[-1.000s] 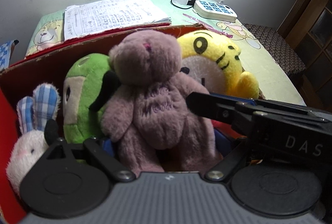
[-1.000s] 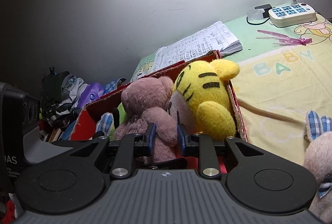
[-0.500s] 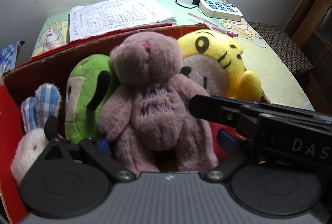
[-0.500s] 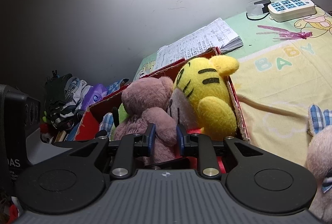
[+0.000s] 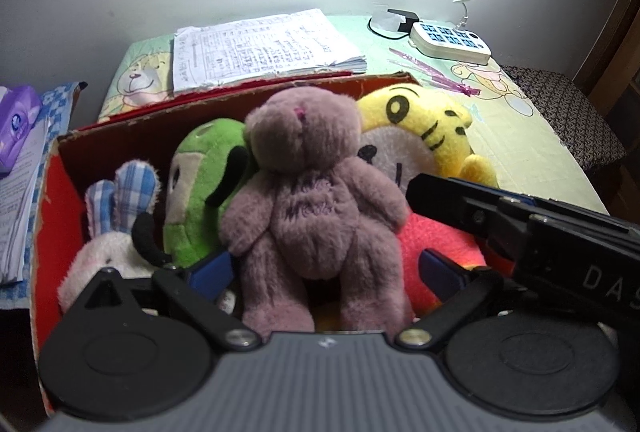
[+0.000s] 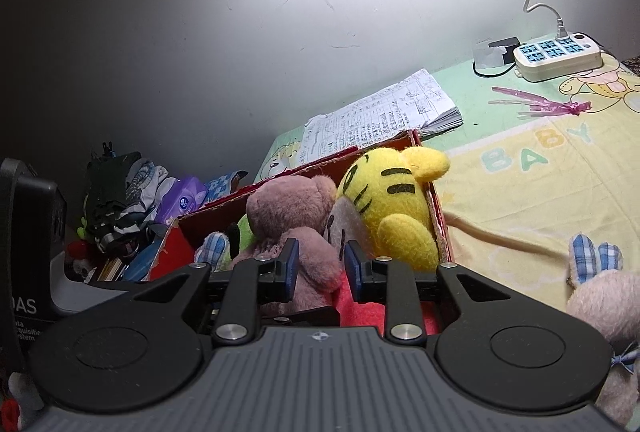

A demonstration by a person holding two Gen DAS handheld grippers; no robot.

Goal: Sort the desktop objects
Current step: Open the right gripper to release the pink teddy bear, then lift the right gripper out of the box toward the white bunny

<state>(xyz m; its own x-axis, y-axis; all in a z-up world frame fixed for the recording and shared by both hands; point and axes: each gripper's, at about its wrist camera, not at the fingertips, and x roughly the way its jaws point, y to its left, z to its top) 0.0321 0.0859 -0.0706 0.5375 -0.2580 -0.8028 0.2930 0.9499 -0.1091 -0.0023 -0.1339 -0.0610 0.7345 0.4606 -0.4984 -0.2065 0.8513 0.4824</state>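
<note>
Looking along our left gripper (image 5: 326, 274), we see its jaws spread wide on either side of the mauve teddy bear (image 5: 310, 192), which sits upright in the red box (image 5: 52, 192) between a green plush (image 5: 200, 188) and a yellow tiger (image 5: 424, 136). Only the right wrist view shows our right gripper (image 6: 321, 270), jaws opening with a small gap and nothing pinched, and another checked-eared bunny (image 6: 604, 296) outside the box on the yellow cloth (image 6: 520, 192). Farther back lie papers (image 5: 260, 48) and a power strip (image 5: 450, 39).
</note>
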